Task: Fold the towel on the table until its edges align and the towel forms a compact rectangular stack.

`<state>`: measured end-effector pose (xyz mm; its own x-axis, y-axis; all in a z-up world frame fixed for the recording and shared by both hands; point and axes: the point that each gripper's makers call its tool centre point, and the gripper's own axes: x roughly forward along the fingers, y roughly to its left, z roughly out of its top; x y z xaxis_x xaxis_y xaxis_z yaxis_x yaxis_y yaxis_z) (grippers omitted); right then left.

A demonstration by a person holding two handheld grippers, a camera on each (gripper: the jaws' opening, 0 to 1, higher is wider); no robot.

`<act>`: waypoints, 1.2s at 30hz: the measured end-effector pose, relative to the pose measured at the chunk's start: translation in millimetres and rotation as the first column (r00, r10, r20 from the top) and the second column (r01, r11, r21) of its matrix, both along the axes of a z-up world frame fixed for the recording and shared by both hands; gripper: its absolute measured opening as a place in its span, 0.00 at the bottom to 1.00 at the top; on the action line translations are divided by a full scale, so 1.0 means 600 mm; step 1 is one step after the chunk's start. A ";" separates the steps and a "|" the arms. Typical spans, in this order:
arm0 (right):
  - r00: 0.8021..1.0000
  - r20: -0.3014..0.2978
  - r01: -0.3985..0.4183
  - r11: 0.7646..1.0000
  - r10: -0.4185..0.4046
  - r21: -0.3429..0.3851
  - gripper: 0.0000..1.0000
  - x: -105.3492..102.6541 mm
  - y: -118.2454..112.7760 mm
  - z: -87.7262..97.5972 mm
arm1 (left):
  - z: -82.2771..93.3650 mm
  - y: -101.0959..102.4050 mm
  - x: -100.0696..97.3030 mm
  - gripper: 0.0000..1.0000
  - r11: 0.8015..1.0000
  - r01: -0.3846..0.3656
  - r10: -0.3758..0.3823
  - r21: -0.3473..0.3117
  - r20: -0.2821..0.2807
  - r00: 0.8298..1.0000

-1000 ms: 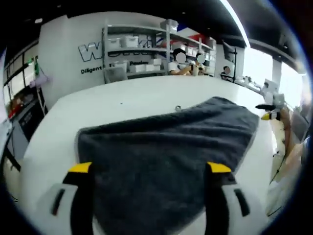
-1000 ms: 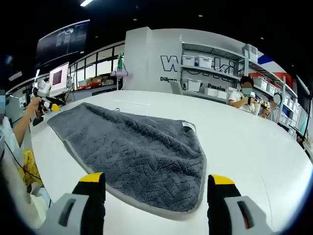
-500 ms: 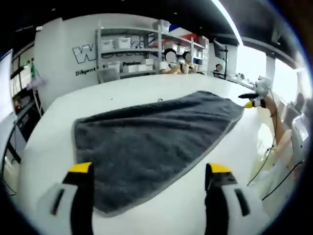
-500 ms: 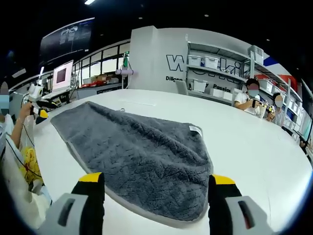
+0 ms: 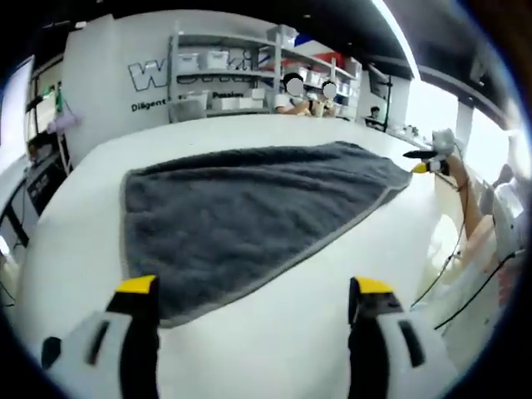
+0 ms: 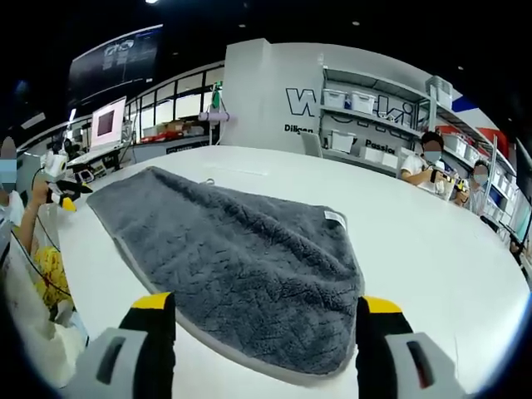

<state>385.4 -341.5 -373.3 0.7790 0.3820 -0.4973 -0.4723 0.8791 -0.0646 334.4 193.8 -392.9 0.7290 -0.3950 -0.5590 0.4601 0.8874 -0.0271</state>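
A dark grey towel [image 5: 249,216] with a lighter hem lies spread flat on the white table [image 5: 274,349]. In the left gripper view my left gripper [image 5: 253,291] is open, its yellow-tipped jaws standing just short of the towel's near edge. The right gripper view has the same towel [image 6: 241,266], a white label [image 6: 335,217] at its far edge. My right gripper [image 6: 259,303] is open, its jaws on either side of the towel's near corner, a little above it. The other gripper [image 5: 426,164] appears small at the towel's far corner, and likewise at the left [image 6: 58,187] of the right gripper view.
A person's arm [image 5: 470,208] reaches in at the right. Shelves with white bins [image 6: 366,125] and seated people [image 6: 428,166] stand behind the table. A monitor [image 6: 104,125] and desks are at the far left. The table's edge [image 6: 66,274] runs close by the towel.
The left gripper has drawn back, so the towel's near edge now lies beyond its jaws instead of between them. The right gripper view has barely shifted. The towel lies flatter.
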 end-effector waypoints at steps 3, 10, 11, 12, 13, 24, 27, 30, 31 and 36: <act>1.000 0.003 -0.002 1.000 0.002 0.007 0.94 0.004 0.000 0.005 | 0.000 0.001 -0.001 0.99 1.000 -0.001 0.001 -0.004 0.001 1.000; 1.000 0.016 -0.013 0.999 0.013 0.029 0.91 0.043 -0.002 0.025 | -0.002 -0.001 -0.003 0.99 1.000 0.004 -0.004 -0.012 0.000 1.000; 1.000 0.023 -0.017 0.999 0.016 0.037 0.91 0.050 -0.001 0.032 | -0.002 -0.001 -0.003 0.99 1.000 0.004 -0.004 -0.011 0.001 1.000; 0.999 0.030 -0.021 0.999 0.019 0.045 0.90 0.061 -0.001 0.040 | -0.002 -0.002 -0.003 0.99 1.000 0.006 -0.006 -0.010 0.003 1.000; 0.999 0.034 -0.022 0.999 0.020 0.047 0.90 0.067 -0.001 0.044 | -0.002 -0.002 -0.004 0.99 1.000 0.006 -0.006 -0.010 0.003 1.000; 0.998 0.025 -0.059 0.998 0.059 0.015 0.89 0.149 0.023 0.067 | -0.004 -0.005 -0.010 0.99 1.000 0.006 -0.006 -0.012 0.008 1.000; 0.998 0.019 -0.063 0.998 0.063 0.001 0.88 0.181 0.029 0.070 | -0.002 -0.005 -0.012 0.99 1.000 0.006 -0.006 -0.012 0.012 1.000; 0.998 0.017 -0.053 0.999 0.053 -0.012 0.88 0.217 0.031 0.069 | -0.002 -0.003 -0.014 0.99 1.000 0.002 -0.001 -0.013 0.016 1.000; 0.999 0.012 -0.044 0.999 0.044 -0.019 0.88 0.229 0.030 0.066 | -0.003 -0.002 -0.014 0.99 1.000 0.001 -0.001 -0.014 0.015 1.000; 0.999 0.001 -0.043 0.996 0.043 -0.082 0.82 0.290 0.034 0.048 | -0.004 -0.001 -0.016 0.99 1.000 -0.004 0.004 -0.014 0.013 1.000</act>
<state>559.5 -321.0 -344.5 0.7640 0.3732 -0.5264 -0.5092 0.8498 -0.1366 324.7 193.4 -395.5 0.7378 -0.4000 -0.5438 0.4570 0.8888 -0.0338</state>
